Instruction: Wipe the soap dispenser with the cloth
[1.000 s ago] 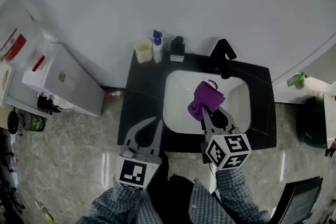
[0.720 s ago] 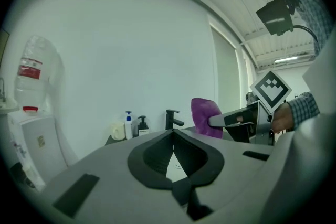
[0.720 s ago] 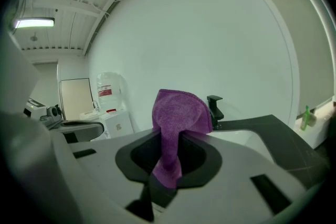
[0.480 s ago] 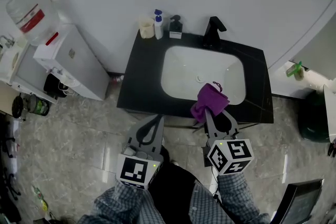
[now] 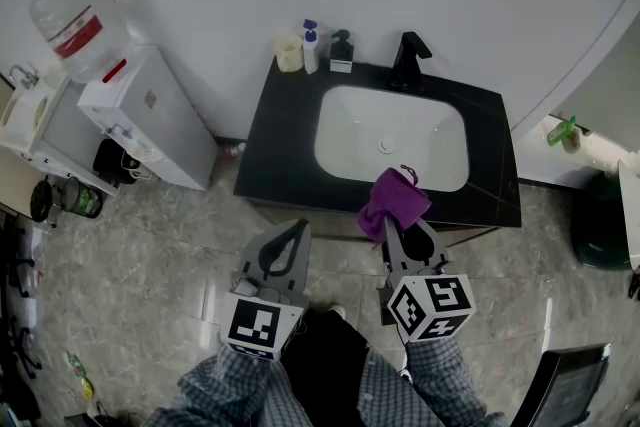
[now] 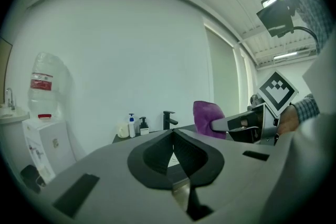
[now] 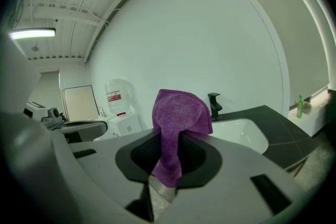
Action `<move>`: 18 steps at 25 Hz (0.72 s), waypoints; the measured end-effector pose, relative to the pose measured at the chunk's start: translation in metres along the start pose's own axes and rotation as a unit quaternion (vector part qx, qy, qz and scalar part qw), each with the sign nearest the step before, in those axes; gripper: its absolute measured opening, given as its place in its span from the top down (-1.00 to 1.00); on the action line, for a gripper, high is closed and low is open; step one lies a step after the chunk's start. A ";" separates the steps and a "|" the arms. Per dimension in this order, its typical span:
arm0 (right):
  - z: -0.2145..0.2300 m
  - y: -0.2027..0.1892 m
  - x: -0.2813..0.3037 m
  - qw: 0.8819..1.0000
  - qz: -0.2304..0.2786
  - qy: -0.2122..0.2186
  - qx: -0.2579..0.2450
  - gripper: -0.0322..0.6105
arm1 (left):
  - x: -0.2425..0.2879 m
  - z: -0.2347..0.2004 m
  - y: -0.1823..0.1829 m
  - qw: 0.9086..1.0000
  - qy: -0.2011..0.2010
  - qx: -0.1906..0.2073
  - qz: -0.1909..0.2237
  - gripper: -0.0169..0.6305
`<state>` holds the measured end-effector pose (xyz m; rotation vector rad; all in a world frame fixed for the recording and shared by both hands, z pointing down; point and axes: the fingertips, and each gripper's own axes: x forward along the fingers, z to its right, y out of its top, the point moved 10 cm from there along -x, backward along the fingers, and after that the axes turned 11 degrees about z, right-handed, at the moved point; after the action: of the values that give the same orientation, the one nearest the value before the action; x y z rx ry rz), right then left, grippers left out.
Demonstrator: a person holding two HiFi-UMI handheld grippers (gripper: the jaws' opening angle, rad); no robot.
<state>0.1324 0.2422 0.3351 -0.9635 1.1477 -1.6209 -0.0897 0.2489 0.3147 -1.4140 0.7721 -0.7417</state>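
The soap dispenser (image 5: 341,52), a dark pump bottle with a pale label, stands at the back left of the black counter (image 5: 280,150); the left gripper view shows this soap dispenser (image 6: 143,126) far off. My right gripper (image 5: 393,219) is shut on a purple cloth (image 5: 390,200), held over the counter's front edge, well short of the dispenser. The cloth (image 7: 176,128) drapes over the right gripper (image 7: 169,139). My left gripper (image 5: 295,227) hangs over the floor in front of the counter, jaws shut and empty. The left gripper (image 6: 172,134) points toward the counter.
A blue-capped white bottle (image 5: 311,46) and a cream cup (image 5: 289,53) stand beside the dispenser. A black faucet (image 5: 407,60) rises behind the white basin (image 5: 345,135). A water cooler (image 5: 150,120) stands left; a dark bin (image 5: 600,225) right.
The view has pulled back from the sink. The right gripper with the cloth has gone from over the basin to the counter's front edge. The left gripper has stayed shut.
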 end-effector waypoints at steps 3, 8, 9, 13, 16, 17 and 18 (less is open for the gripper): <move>-0.006 -0.004 -0.002 1.000 -0.002 -0.011 -0.001 0.67 | -0.001 -0.004 0.000 1.000 -0.011 0.004 -0.009 0.94; -0.021 -0.011 0.009 1.000 -0.004 -0.010 -0.004 0.67 | 0.000 -0.019 -0.001 1.000 -0.013 -0.001 -0.002 0.94; -0.023 -0.011 0.010 1.000 -0.003 -0.008 -0.006 0.67 | -0.001 -0.020 -0.002 1.000 -0.016 0.000 -0.004 0.94; -0.032 -0.010 0.016 1.000 0.002 -0.002 -0.014 0.67 | 0.000 -0.028 -0.002 1.000 -0.021 -0.001 -0.001 0.94; -0.035 -0.007 0.020 1.000 0.004 0.002 -0.030 0.67 | 0.001 -0.034 -0.002 1.000 -0.022 -0.001 -0.002 0.94; -0.036 -0.006 0.021 0.999 0.004 0.002 -0.032 0.67 | 0.002 -0.035 -0.002 1.000 -0.023 -0.002 0.000 0.94; -0.037 -0.005 0.022 0.999 0.005 0.002 -0.034 0.67 | 0.002 -0.036 -0.002 1.000 -0.024 -0.002 0.000 0.94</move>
<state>0.0908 0.2318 0.3322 -0.9970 1.2157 -1.5853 -0.1180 0.2267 0.3164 -1.4300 0.7373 -0.7040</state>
